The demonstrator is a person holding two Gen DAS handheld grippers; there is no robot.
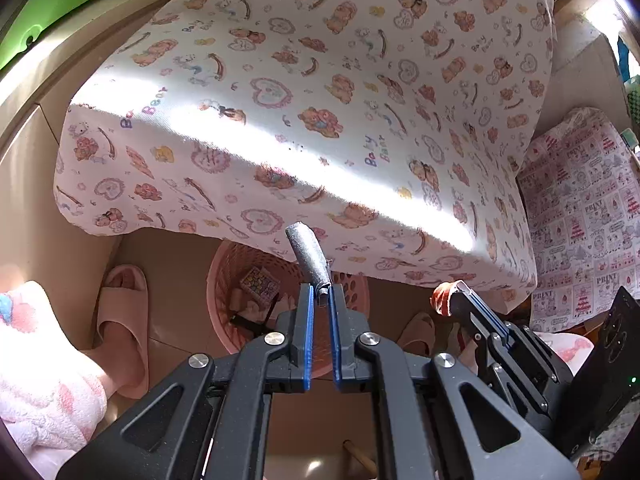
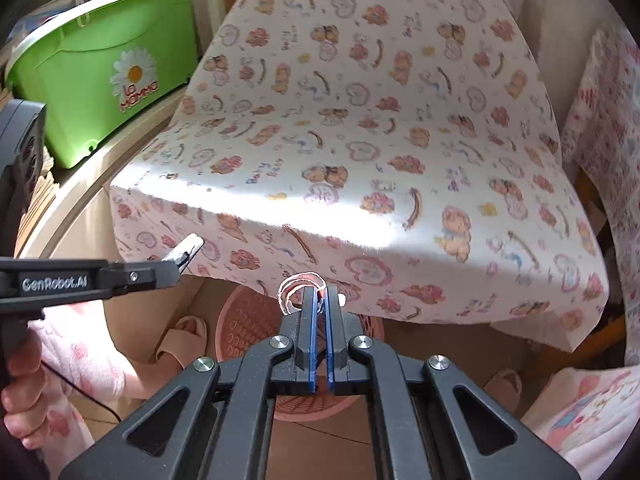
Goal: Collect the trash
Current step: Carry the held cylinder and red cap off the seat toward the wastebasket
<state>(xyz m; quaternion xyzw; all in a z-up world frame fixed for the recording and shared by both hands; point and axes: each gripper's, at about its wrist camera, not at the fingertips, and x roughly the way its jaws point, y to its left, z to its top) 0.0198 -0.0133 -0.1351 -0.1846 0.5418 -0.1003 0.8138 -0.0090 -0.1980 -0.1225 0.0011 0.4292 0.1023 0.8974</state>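
left gripper (image 1: pixel 320 294) is clamped on a grey crumpled wrapper (image 1: pixel 307 255); only the wrapper's lower tip is pinched, the rest sticks up toward 12 o'clock. right gripper (image 2: pixel 320 294) is closed on a reddish-white wrapper (image 2: pixel 298 288), which curls out of the jaws toward 10 o'clock. both tools are pitched down at the pink basket (image 1: pixel 234 280) on the floor under the table edge, judged to be the trash bin, so both pieces are probably being carried over for a drop.

the basket is half covered by the overhang of the bear-print tablecloth (image 1: pixel 304 80), hence the low approach from the front. in the left view it sits just past the fingertips from 10 to 1 o'clock. pink slippers (image 1: pixel 122 320) are seen at 9 o'clock of the basket.

view differences:
- left wrist: the basket interior is shown, with a small printed box (image 1: pixel 260 283) already inside. the right gripper is seen at 3 o'clock, its wrapper as a red-white wad at the tip.
- right wrist: basket contents are blocked by its own fingers. a green bucket (image 2: pixel 104 76) is shown at 10 o'clock, and the left gripper at 9 o'clock with a hand (image 2: pixel 20 392) on its handle. the grey wrapper reads only as a pale end there.

release is judged not yet due: neither piece is clearly over the basket opening.
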